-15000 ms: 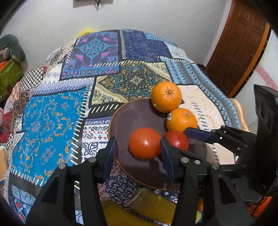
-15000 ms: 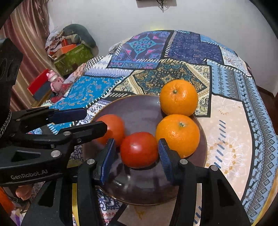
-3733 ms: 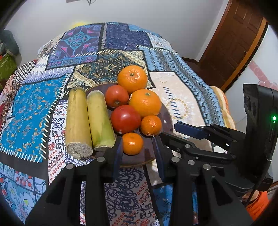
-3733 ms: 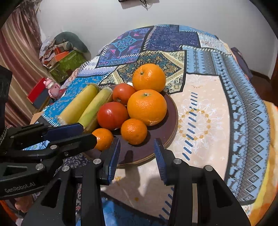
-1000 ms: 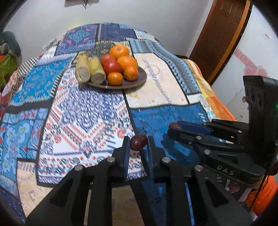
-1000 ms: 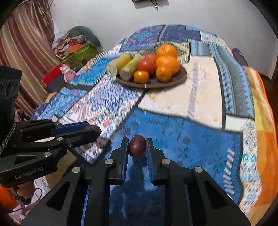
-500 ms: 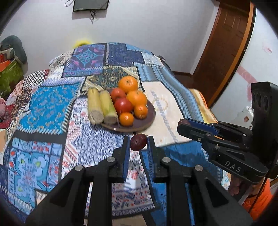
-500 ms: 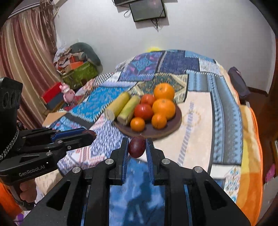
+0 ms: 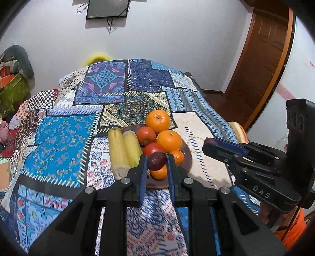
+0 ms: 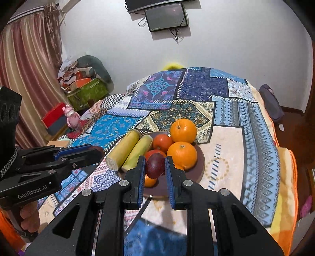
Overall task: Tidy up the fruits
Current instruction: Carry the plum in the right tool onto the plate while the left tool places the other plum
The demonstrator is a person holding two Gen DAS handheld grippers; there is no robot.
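Observation:
A dark brown plate (image 9: 187, 157) (image 10: 199, 159) on the patchwork cloth holds two big oranges (image 9: 158, 118) (image 10: 183, 128), tomatoes (image 9: 146, 135) (image 10: 162, 142), small oranges (image 9: 177, 155) and two yellow-green stalks (image 9: 118, 149) (image 10: 126, 147). My left gripper (image 9: 157, 163) is shut on a dark purple fruit (image 9: 157, 160), held above the plate's near side. My right gripper (image 10: 155, 167) is shut on another dark purple fruit (image 10: 155, 165), also over the plate's near edge. Each gripper shows in the other's view, the right (image 9: 208, 143) and the left (image 10: 98, 151).
The patchwork cloth (image 9: 65, 141) covers a bed-like surface. Boxes and a pink toy (image 10: 71, 118) lie on the floor at the left. A wooden door (image 9: 263, 51) stands at the right. A screen (image 10: 165, 16) hangs on the far wall.
Both grippers, each with its purple fruit, have moved forward from the near end of the cloth to just over the plate.

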